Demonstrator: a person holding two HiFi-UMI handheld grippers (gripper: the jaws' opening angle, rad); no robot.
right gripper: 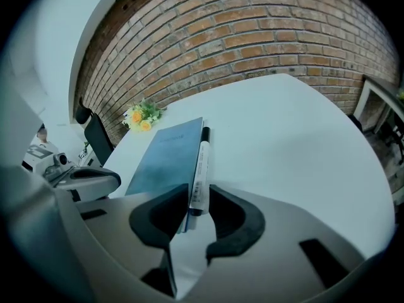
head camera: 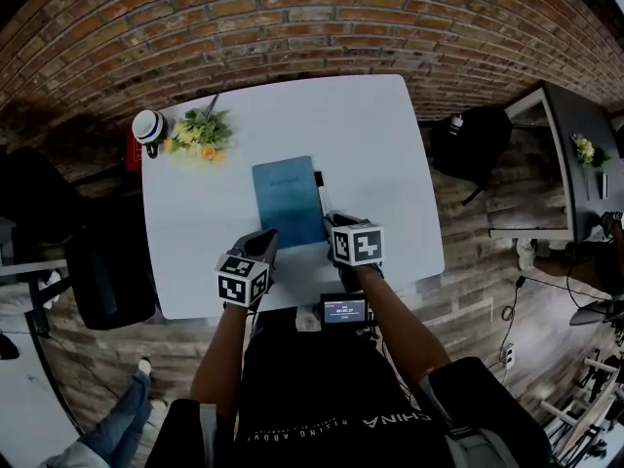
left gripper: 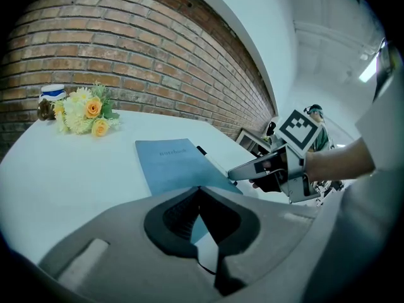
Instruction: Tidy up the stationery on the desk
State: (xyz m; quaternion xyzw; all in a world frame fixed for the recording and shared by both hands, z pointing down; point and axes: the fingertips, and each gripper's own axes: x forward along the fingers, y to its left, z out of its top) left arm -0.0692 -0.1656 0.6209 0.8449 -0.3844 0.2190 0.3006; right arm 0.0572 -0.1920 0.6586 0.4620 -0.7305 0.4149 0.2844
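Worktop: white worktop [head camera: 390, 164] is sitting against a brick wall [head camera: 292, 18]; flowers [head camera: 200, 133] are lying at the far left corner, well apart from the work.
Notebook: blue notebook [head camera: 287, 201] is lying flat mid-worktop, closed, long side running away from the person.
Pen: marker pen [right gripper: 201, 169] is lying just beside the notebook's right edge, parallel to it, dark cap pointing away.
Right gripper: right gripper [right gripper: 197, 197] is angling down over the pen's near end; its fingers [right gripper: 158, 216] are standing apart with the pen end between them, and I see no pad pressing on it, so not gripped.
Left gripper: left gripper [left gripper: 201, 194] is hovering near the notebook's near left corner, fingers [left gripper: 177, 216] clenched together on nothing.
Handling, pen: probably light, stiff, smooth round barrel, so likely rolling or slipping if pinched off-centre. Best hold is looking like square across the barrel, a bit further up than the tip end.
Handling, notebook: thin, likely flexing; flat on the worktop, so the fingers are getting no edge underneath. Sliding it to overhang the near edge would be giving a grip.
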